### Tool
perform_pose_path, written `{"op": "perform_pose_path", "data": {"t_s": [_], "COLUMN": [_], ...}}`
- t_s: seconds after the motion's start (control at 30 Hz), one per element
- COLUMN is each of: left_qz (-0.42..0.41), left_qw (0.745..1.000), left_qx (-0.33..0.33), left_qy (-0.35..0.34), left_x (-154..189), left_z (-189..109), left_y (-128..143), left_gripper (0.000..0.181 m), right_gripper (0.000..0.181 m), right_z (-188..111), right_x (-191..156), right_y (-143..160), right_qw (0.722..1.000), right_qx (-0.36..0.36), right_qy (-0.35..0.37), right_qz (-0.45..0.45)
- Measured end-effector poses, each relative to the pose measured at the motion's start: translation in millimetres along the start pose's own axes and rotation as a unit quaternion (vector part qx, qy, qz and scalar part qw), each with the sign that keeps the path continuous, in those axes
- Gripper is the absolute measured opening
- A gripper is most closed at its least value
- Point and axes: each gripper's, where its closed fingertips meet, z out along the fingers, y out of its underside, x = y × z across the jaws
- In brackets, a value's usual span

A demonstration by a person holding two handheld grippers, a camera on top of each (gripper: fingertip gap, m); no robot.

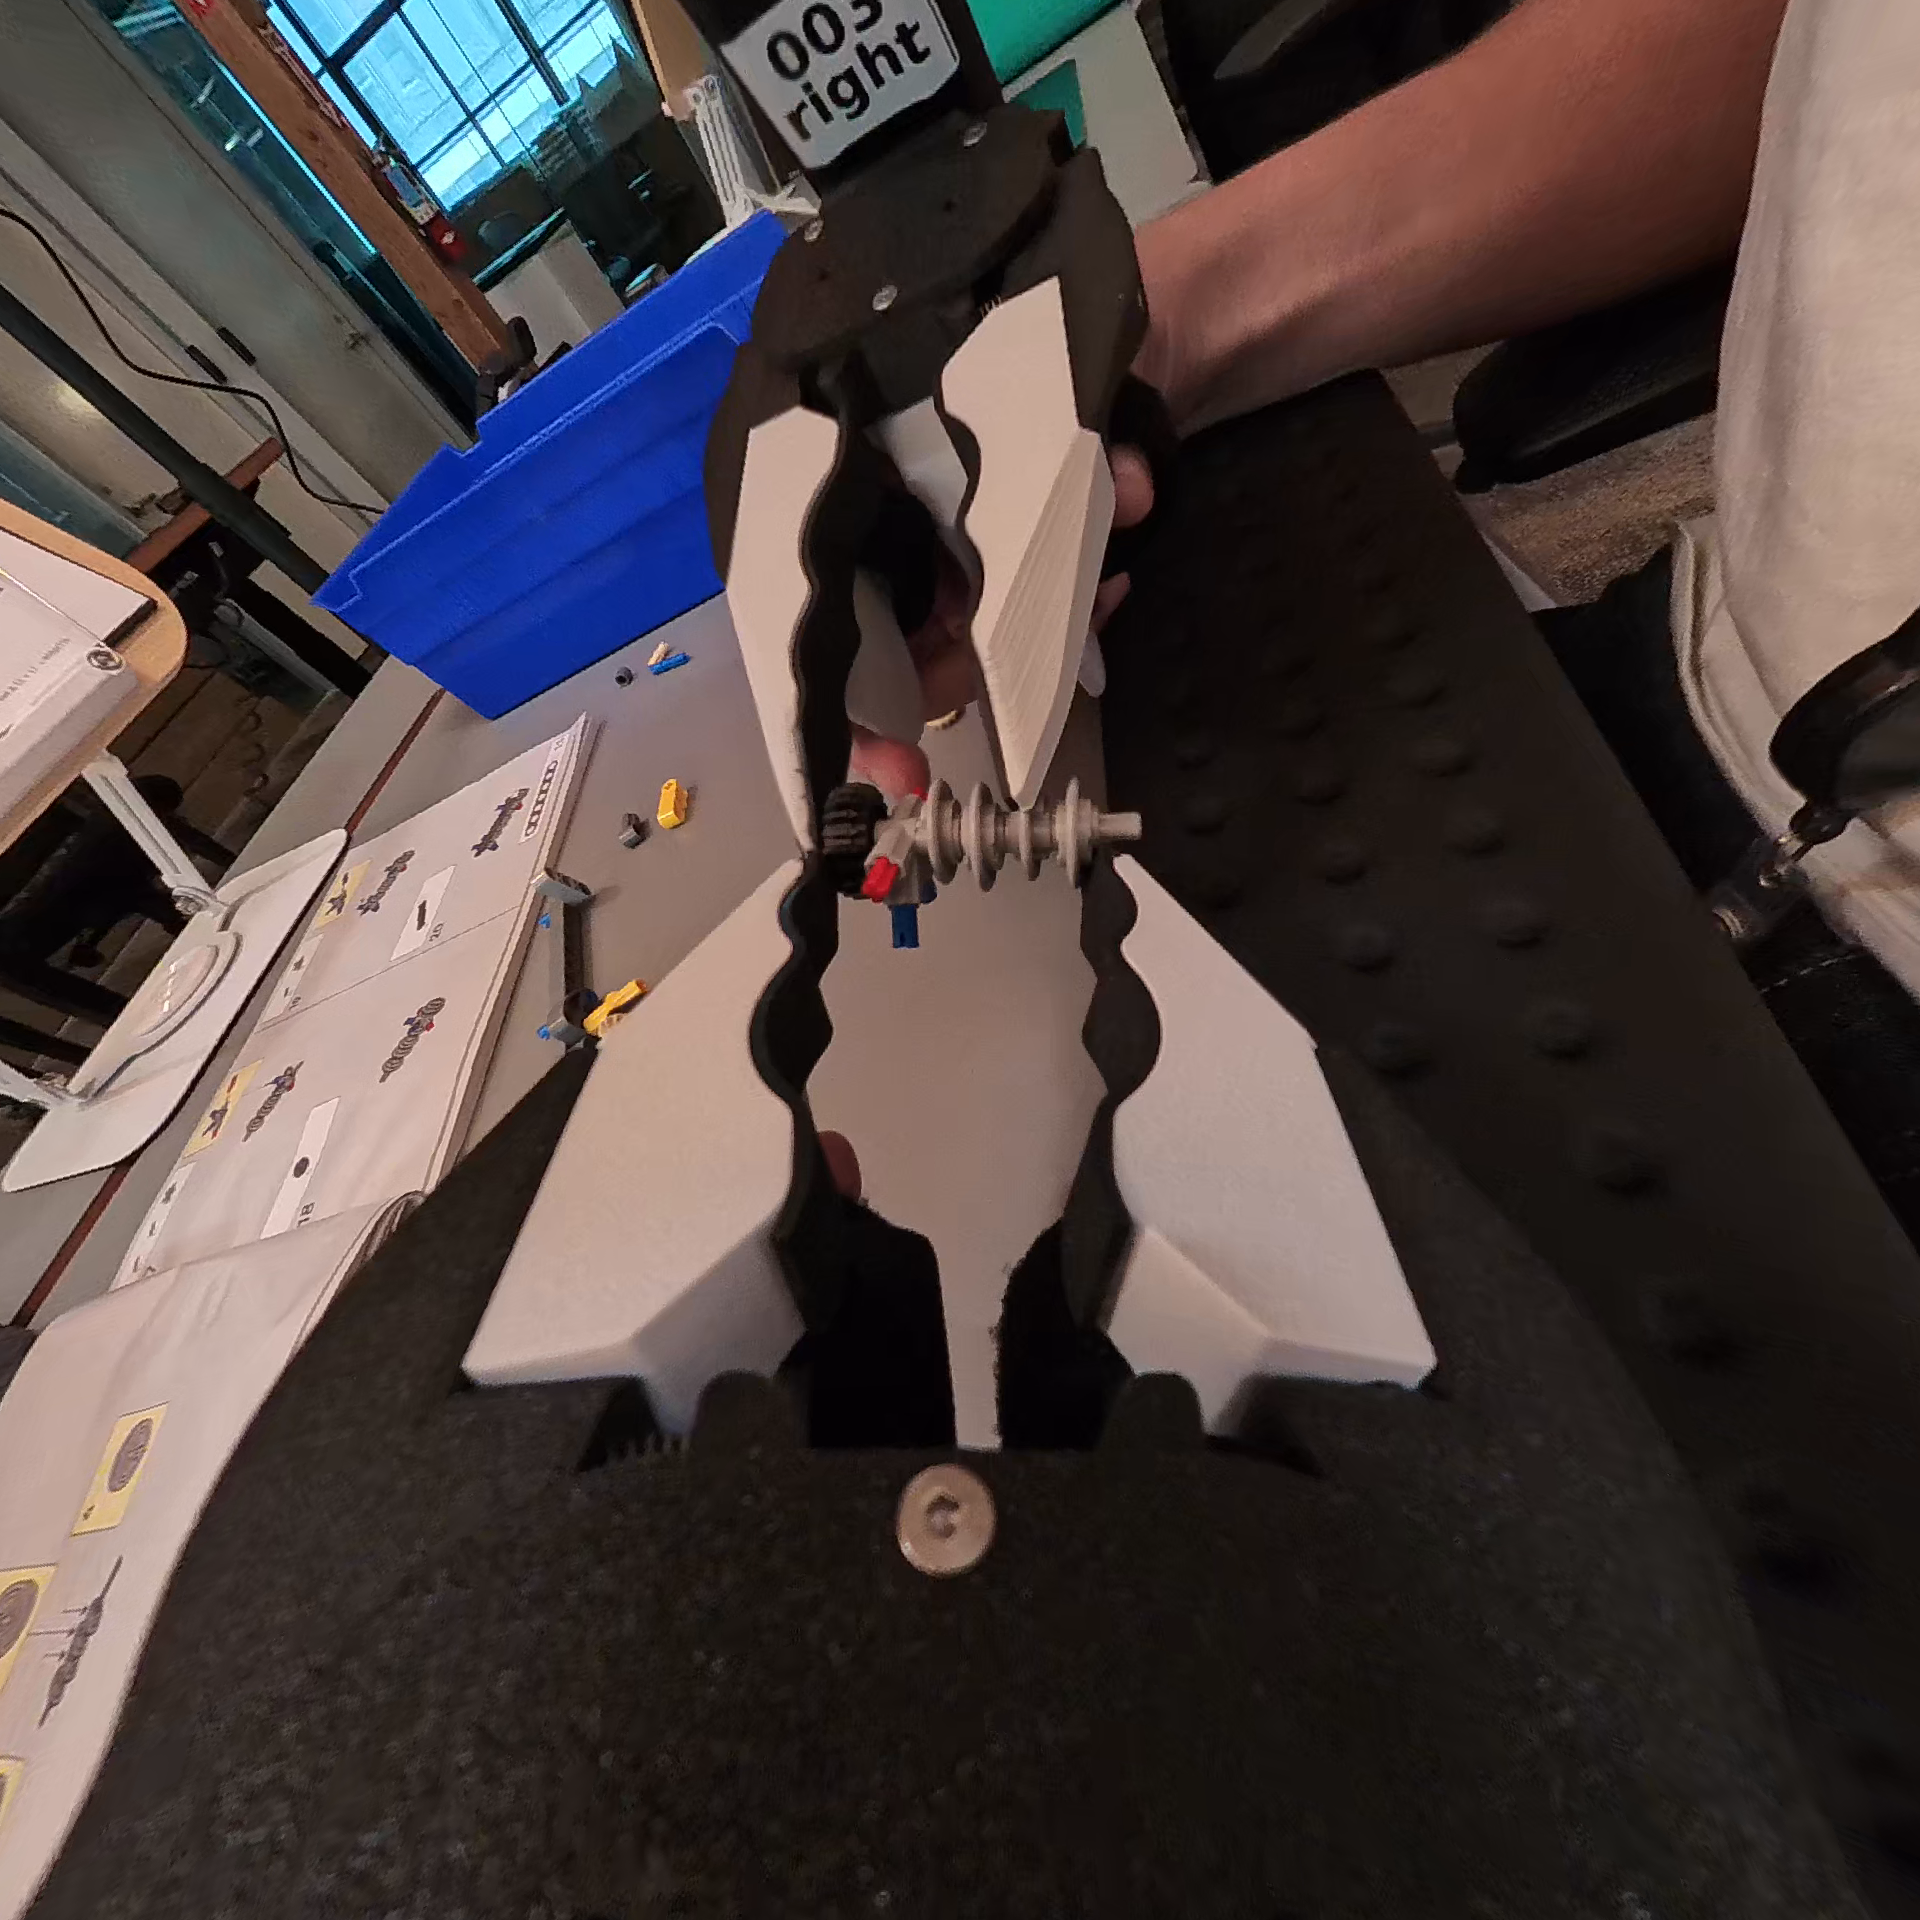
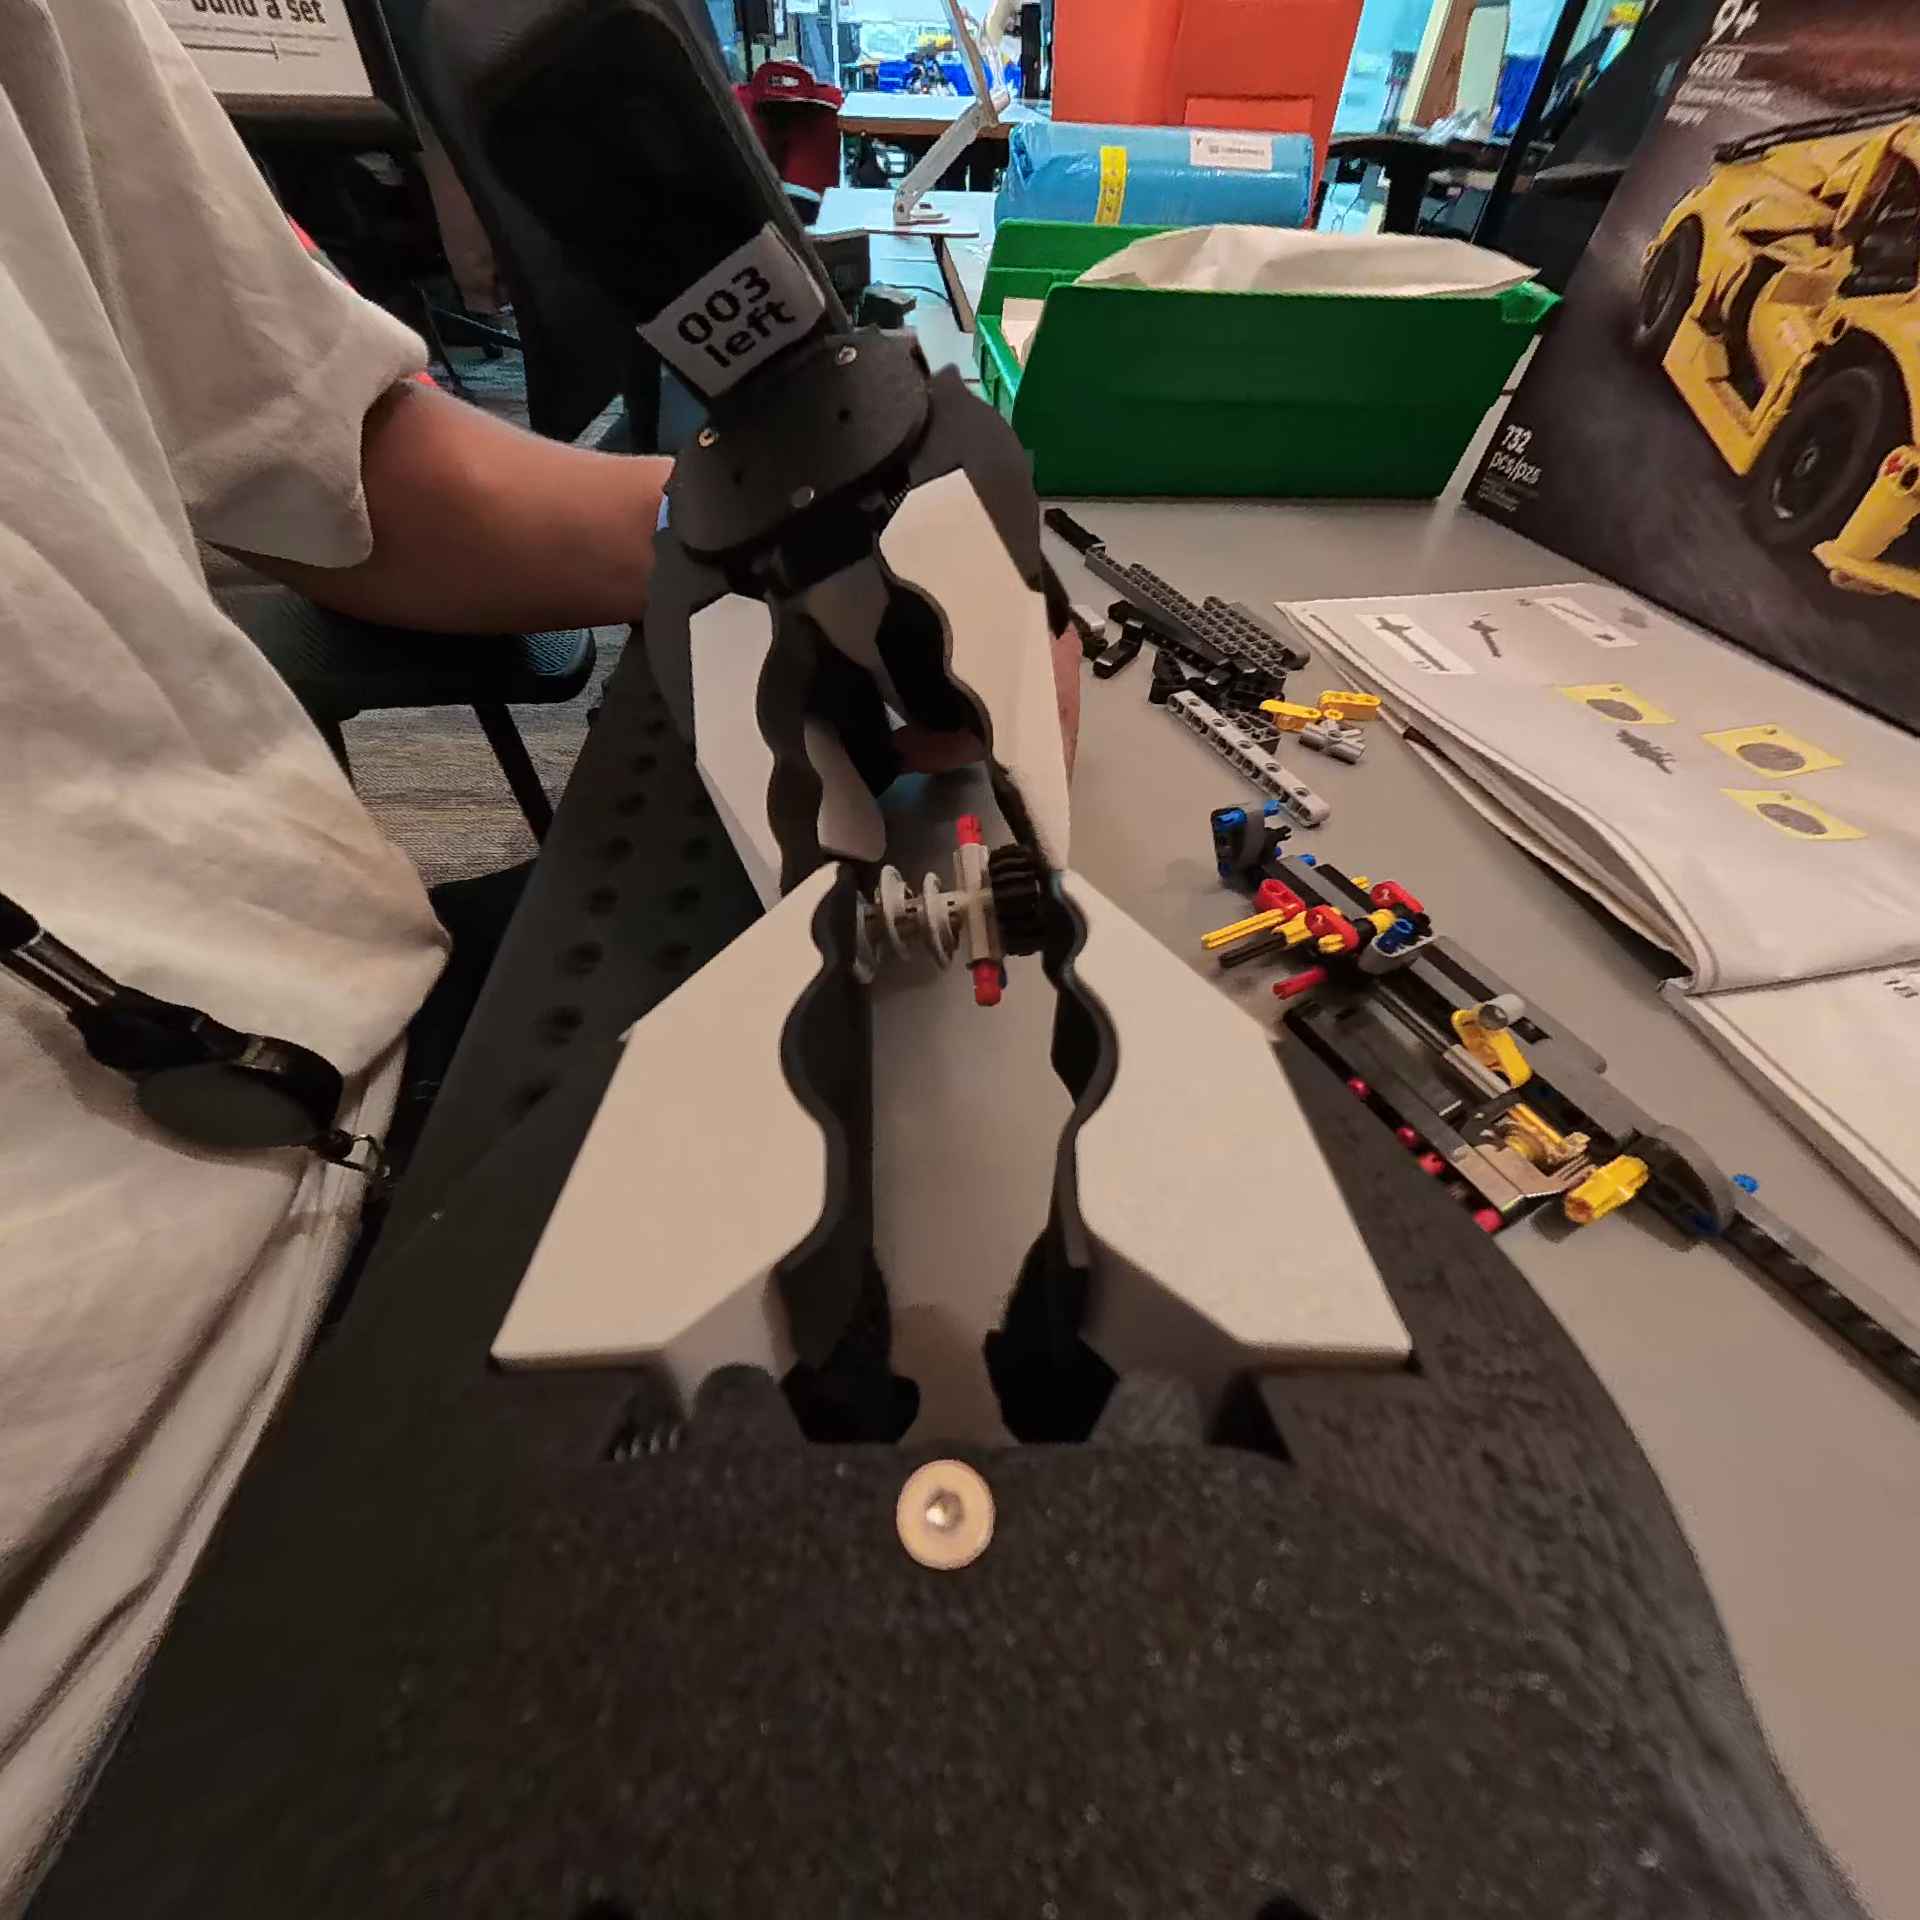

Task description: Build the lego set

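A small axle assembly (image 1: 977,831) of grey discs, a black gear (image 1: 854,826), a red pin and a blue pin hangs above the grey table (image 1: 686,727). My left gripper (image 1: 951,878) and my right gripper (image 1: 914,816) meet tip to tip around it. The right gripper's fingertips press the gear on one side and the discs on the other. The left gripper's jaws stand narrowed to the assembly's length and touch its lower edge. In the right wrist view the assembly (image 2: 971,904) sits between my right gripper (image 2: 951,888) and the left gripper (image 2: 940,857).
A blue bin (image 1: 561,520), an open instruction booklet (image 1: 416,987) and loose yellow and grey pieces (image 1: 673,802) lie to the left. A green bin (image 2: 1247,416), the set's box (image 2: 1766,364), black beams (image 2: 1205,634) and a part-built chassis (image 2: 1455,1081) lie to the right. Both grippers' tips are close together, under 4 cm apart.
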Motion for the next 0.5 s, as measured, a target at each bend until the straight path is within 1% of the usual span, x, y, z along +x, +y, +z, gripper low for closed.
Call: {"op": "perform_pose_path", "data": {"t_s": [0.13,0.23,0.5], "left_qz": [-0.004,-0.016,0.003], "left_qw": [1.000,1.000,1.000], "left_qx": [-0.008,-0.011,-0.026], "left_qy": [0.006,0.015,0.016], "left_x": [1.4,1.5,3.4], "left_z": [0.6,0.4,1.8], "left_y": [1.3,1.5,5.5], "left_gripper": [0.047,0.047,0.046], "right_gripper": [0.030,0.030,0.029], "right_z": [0.1,0.8,2.1], "right_x": [1.9,2.5,1.8], "right_y": [2.5,2.9,7.2], "right_qw": [1.000,1.000,0.999], "right_qx": [-0.010,-0.012,-0.025], "right_qy": [0.001,0.008,0.005], "right_qz": [0.021,0.020,0.025]}}
